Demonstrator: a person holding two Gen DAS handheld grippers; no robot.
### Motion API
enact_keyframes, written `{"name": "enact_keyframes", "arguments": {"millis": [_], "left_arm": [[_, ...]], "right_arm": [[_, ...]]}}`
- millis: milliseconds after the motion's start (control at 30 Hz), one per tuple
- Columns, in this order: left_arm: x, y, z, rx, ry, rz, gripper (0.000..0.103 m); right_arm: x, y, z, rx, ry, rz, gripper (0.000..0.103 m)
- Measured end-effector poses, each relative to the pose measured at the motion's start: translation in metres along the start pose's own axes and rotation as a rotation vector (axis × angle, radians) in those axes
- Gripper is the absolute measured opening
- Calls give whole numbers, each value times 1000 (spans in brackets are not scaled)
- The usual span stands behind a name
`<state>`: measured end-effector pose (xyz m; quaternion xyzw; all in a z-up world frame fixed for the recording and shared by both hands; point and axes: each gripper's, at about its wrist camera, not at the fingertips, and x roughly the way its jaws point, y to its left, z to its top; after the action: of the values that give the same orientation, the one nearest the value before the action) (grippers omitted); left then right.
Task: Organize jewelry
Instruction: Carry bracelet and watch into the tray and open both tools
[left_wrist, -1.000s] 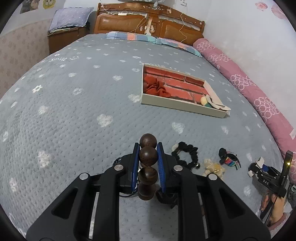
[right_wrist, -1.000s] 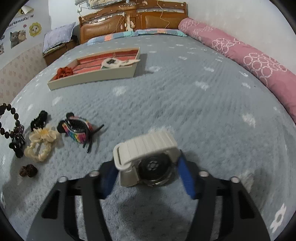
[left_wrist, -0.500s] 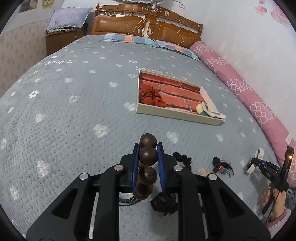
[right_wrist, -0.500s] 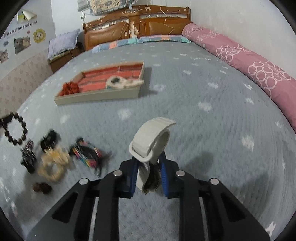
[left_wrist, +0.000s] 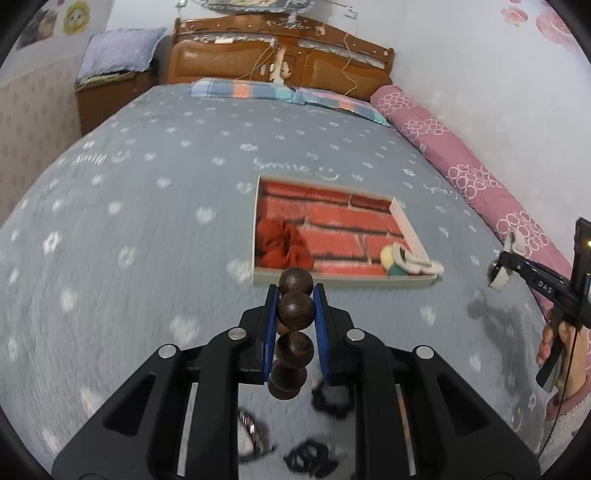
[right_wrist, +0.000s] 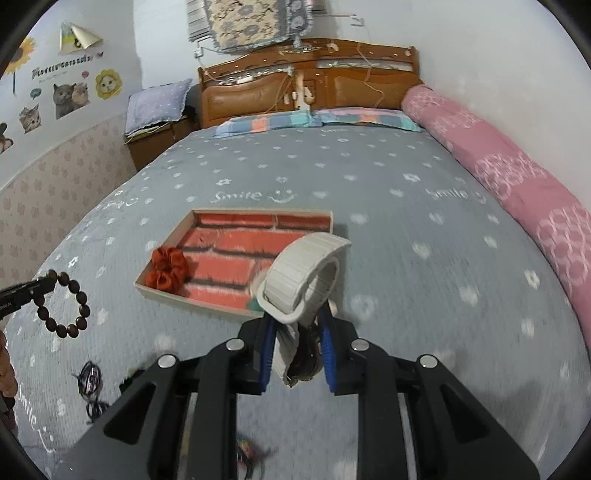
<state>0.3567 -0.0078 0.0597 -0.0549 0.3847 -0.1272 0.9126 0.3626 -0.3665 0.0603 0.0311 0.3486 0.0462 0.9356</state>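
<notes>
**Both grippers loaded above the bedspread**

In the left wrist view the left gripper (left_wrist: 295, 306) fills the lower middle of the frame, its blue pads narrow and clamped on a dark wooden bead bracelet (left_wrist: 293, 332); one bead pokes out past the fingertips and others hang below them. Just above the beads, in the centre of the frame, lies the tray (left_wrist: 343, 282) with its brick-print floor. A red scrunchie (left_wrist: 280, 245) sits in the tray's lower left corner, and a pale item (left_wrist: 406, 260), too blurred to identify, in its lower right corner. At the right edge a hand (left_wrist: 561, 354) holds the right gripper, which carries something pale at its tip.

In the right wrist view the right gripper (right_wrist: 297, 325) sits low in the middle, pads drawn in tight on a watch (right_wrist: 306, 277): the cream ribbed strap loops up above the fingertips, the dark case is pinched between the pads. The tray (right_wrist: 162, 291) lies just beyond, left of centre. At the left edge the bracelet (right_wrist: 70, 306) dangles from the left gripper's tip.

Small dark hair ties (right_wrist: 88, 380) lie blurred on the grey bedspread (right_wrist: 406, 258) at the lower left.
</notes>
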Motion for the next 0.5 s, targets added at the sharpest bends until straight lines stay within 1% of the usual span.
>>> {"name": "enact_keyframes", "arguments": {"millis": [133,267,367,433,500], "left_arm": [[20,-14,33,43,-9,14,17],[40,-25,59,49,-19,11,17],[60,-34,76,58,-24,22,17],[80,-40,84,78,-29,46,17],[98,-41,88,74,-22,45,17]], "right_arm": [[27,4,23,-18,17,10,22],[57,8,35,-35,32,-2,22],[80,17,36,-80,42,-21,22],[94,18,36,-73,40,-5,22],[106,21,32,-79,28,-2,23]]}}
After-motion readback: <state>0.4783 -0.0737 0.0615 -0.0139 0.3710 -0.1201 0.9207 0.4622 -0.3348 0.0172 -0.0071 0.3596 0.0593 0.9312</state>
